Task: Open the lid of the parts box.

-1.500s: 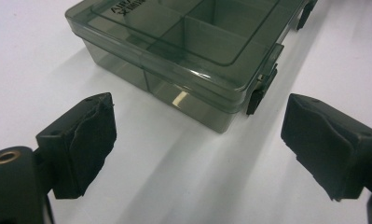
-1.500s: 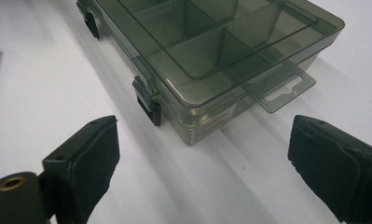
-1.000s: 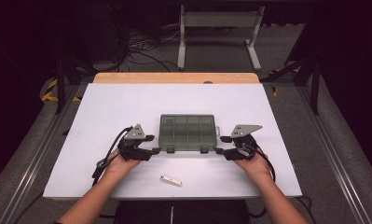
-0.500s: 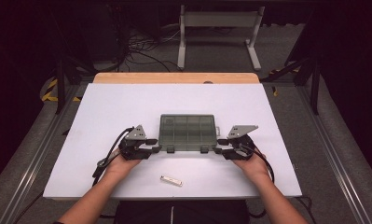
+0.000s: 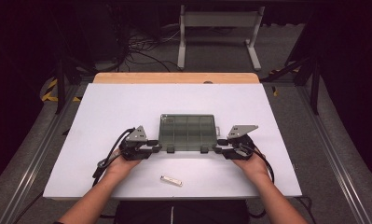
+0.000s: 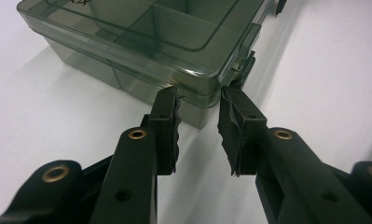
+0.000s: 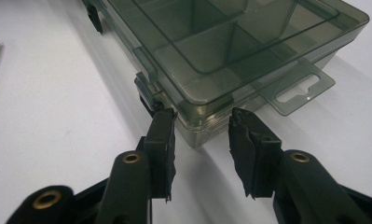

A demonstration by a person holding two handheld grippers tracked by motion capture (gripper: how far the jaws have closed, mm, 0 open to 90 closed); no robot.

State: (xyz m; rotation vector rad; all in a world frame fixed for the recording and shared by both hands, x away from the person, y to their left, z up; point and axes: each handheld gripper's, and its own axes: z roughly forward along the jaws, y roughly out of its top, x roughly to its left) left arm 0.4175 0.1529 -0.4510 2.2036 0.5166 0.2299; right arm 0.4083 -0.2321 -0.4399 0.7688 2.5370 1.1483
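Note:
A smoky-green clear compartment box [image 5: 187, 132] lies shut on the white table [image 5: 127, 102]. My left gripper [image 5: 156, 148] sits at its front left corner and my right gripper [image 5: 218, 148] at its front right corner. In the left gripper view the box corner [image 6: 197, 105] lies between the tips of my left gripper [image 6: 200, 100], with a gap along the pads. In the right gripper view my right gripper [image 7: 202, 116] flanks the box's [image 7: 230, 56] other front corner the same way. Both pairs of jaws have just been closing around these corners, and no firm pinch shows.
A small pale bar-shaped piece [image 5: 171, 180] lies on the table in front of the box, between the person's forearms. The box has a hang tab [image 7: 298, 88] on its right side. A wooden strip [image 5: 174, 78] edges the far side of the table.
Both grippers' jaws have narrowed around the box's front corners. The hands and the box have stayed in place.

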